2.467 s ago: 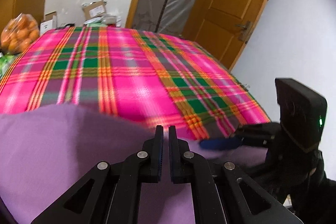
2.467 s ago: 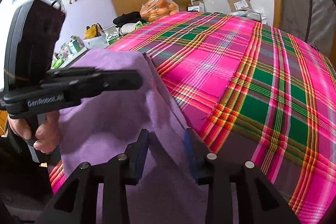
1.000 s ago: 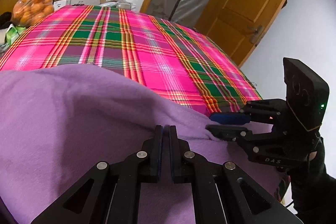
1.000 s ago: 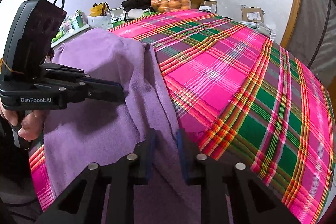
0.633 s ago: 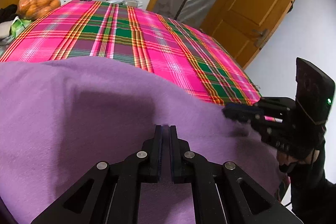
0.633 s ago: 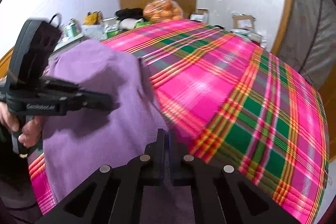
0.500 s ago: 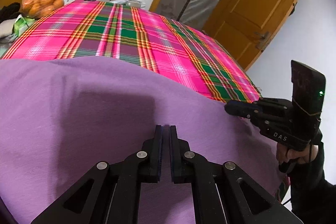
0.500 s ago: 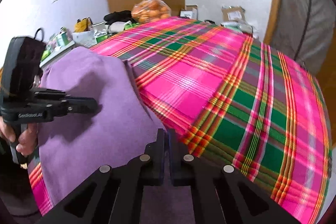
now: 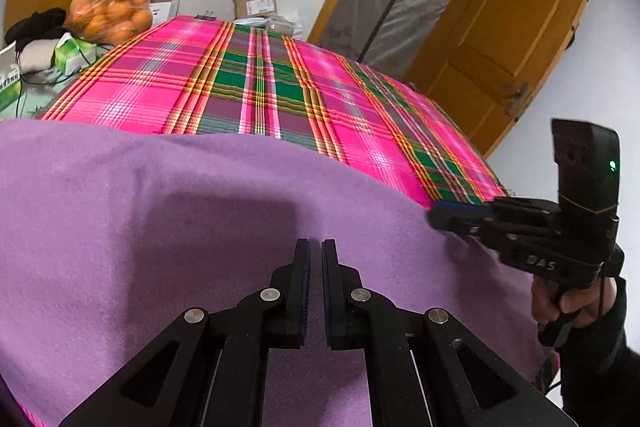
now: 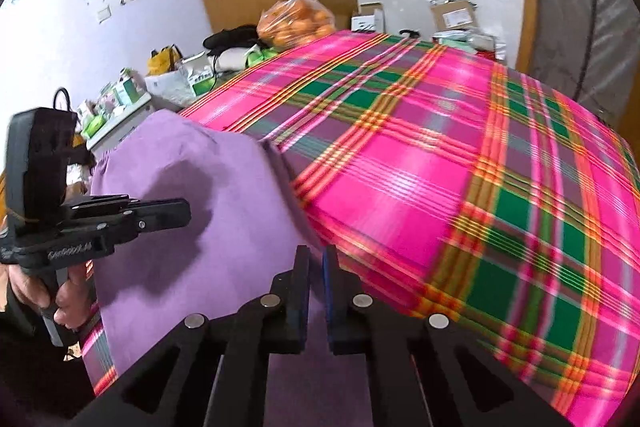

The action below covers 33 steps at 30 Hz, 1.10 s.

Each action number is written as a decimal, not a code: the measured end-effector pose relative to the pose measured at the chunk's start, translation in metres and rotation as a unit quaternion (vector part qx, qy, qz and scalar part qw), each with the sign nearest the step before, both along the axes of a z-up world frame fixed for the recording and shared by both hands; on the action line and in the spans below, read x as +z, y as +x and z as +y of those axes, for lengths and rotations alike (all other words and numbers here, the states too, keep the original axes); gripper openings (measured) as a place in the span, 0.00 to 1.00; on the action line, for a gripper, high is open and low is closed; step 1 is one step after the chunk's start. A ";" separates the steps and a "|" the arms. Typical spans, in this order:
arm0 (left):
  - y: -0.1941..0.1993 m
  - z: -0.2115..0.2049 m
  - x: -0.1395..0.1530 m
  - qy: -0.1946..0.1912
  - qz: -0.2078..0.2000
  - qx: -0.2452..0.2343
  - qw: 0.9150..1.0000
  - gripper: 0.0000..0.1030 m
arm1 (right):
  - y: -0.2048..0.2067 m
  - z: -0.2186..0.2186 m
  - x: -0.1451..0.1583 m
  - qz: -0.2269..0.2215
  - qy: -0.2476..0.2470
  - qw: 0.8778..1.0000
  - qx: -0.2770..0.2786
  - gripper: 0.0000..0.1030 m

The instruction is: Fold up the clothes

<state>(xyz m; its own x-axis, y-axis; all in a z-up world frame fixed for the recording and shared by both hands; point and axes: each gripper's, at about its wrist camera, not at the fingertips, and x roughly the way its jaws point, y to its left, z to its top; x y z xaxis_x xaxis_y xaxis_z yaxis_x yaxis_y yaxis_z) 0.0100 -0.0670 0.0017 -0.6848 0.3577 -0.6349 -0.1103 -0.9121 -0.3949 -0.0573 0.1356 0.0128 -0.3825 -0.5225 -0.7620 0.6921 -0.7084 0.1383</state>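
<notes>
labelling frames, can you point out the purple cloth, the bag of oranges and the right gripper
purple cloth (image 9: 192, 227): left wrist view, its flat middle.
bag of oranges (image 9: 110, 9): left wrist view, middle of the bag.
right gripper (image 10: 315, 251): right wrist view, midway between its fingertips.

Right tool (image 10: 315, 259) seemingly pinches purple cloth (image 10: 192, 219).
</notes>
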 end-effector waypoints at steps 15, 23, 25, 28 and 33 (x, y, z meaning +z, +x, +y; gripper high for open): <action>-0.032 0.000 -0.003 -0.020 -0.021 0.006 1.000 0.11 | 0.012 -0.027 -0.008 -0.004 0.026 0.997 0.074 0.07; -0.031 -0.006 -0.006 -0.015 -0.032 0.002 0.999 0.12 | -0.022 -0.025 -0.003 -0.005 0.016 0.999 0.040 0.13; -0.031 -0.008 -0.007 -0.006 -0.033 0.001 0.999 0.12 | -0.024 -0.030 -0.010 -0.014 0.029 0.998 0.045 0.13; -0.030 -0.008 -0.008 0.000 -0.033 0.001 0.999 0.12 | -0.014 -0.035 -0.012 -0.016 0.024 0.997 0.071 0.13; -0.027 -0.008 -0.008 0.002 -0.033 0.000 0.999 0.12 | -0.002 -0.044 -0.008 -0.002 0.027 0.994 0.102 0.18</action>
<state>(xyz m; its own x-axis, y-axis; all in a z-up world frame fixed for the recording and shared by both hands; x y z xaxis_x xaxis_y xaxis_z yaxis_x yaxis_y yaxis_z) -0.0166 -0.0746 -0.0063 -0.6418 0.3597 -0.6773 -0.0832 -0.9106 -0.4048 -0.0595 0.0919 0.0051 -0.2701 -0.5469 -0.7924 0.8222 -0.5593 0.1058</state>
